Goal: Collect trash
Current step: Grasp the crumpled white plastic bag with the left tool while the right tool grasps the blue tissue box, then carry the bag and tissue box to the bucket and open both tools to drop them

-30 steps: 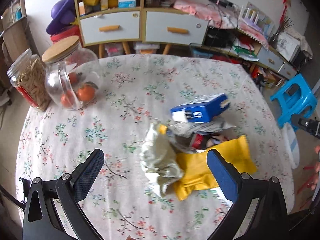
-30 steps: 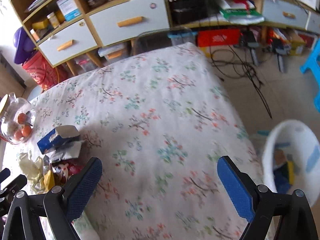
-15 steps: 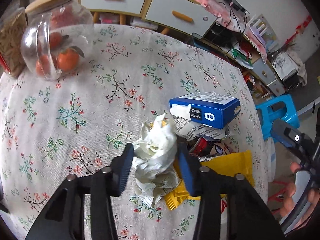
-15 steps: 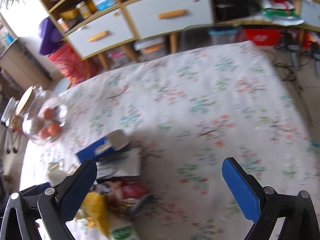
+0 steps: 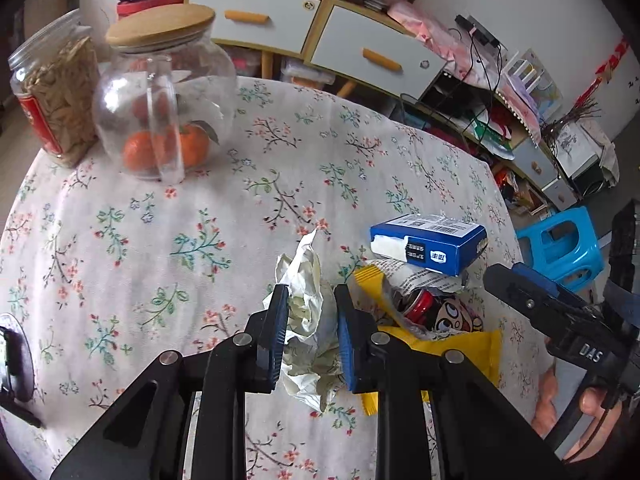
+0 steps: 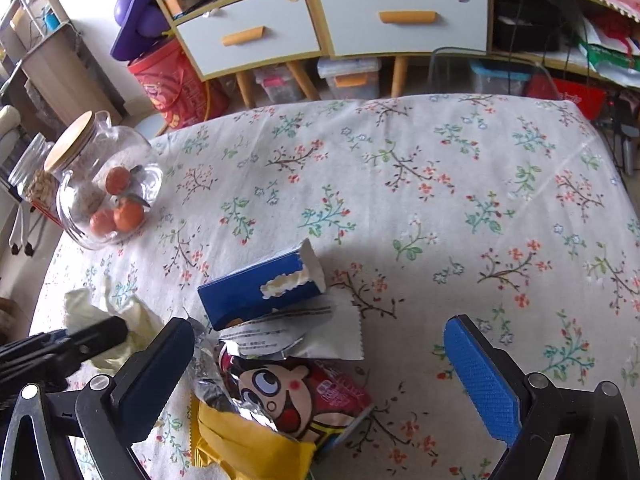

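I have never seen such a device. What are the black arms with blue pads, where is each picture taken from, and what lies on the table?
They are no robot: a person holds a hand-held gripper in each hand, each with a camera that looks along its two fingers.

The left camera shows the left hand-held gripper, shut on a crumpled pale paper.

The right camera shows the right hand-held gripper, open and empty, above a red cartoon snack bag.

On the flowered tablecloth also lie a blue box, a yellow wrapper and a white printed wrapper. Farther off stand a glass jar of oranges and a second jar.
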Demonstrator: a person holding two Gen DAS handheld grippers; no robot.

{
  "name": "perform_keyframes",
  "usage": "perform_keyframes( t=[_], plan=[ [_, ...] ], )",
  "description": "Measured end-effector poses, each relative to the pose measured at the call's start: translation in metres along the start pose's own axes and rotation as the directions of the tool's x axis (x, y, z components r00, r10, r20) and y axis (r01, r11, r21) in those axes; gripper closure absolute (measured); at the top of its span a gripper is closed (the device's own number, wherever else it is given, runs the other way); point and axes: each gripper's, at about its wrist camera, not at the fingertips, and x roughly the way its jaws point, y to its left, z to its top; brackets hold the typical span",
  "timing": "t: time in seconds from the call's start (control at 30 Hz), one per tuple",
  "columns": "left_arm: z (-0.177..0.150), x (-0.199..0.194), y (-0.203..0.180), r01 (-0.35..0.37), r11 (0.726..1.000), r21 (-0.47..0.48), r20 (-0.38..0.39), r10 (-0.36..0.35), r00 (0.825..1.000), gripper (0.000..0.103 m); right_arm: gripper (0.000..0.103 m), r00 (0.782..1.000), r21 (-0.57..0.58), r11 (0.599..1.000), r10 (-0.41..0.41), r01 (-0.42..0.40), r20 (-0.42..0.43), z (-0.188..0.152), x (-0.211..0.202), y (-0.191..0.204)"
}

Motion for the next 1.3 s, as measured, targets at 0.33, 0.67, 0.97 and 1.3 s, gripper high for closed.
perform_keyframes(
  t=[0.33, 0.67, 0.97, 1.3],
  plan=[
    [-0.011, -0.021, 0.029, 0.000, 0.998, -0.062, 0.011, 0.001, 1.000, 0.079, 0.008, 1.000, -0.011, 1.000, -0.001, 0.002, 0.025, 0.003, 0.021, 0.015],
    [-0.014, -0.041, 0.040, 0.017, 0.996, -0.087, 0.042, -0.013, 0.999, 0.079, 0.037, 0.999, -0.037, 0.999, -0.015, 0.016, 0.031, 0.002, 0.032, 0.021],
    [-0.019, -0.068, 0.030, 0.061, 0.995, -0.083, 0.094, -0.053, 0.994, 0.079, 0.038, 0.998, -0.050, 0.999, -0.006, 0.010, 0.060, -0.001, 0.009, 0.024],
    [-0.024, -0.074, -0.011, 0.074, 0.997, -0.013, 0.117, -0.072, 0.990, 0.079, 0.038, 0.995, 0.010, 1.000, -0.009, 0.008, 0.101, -0.006, -0.043, 0.001]
  ],
)
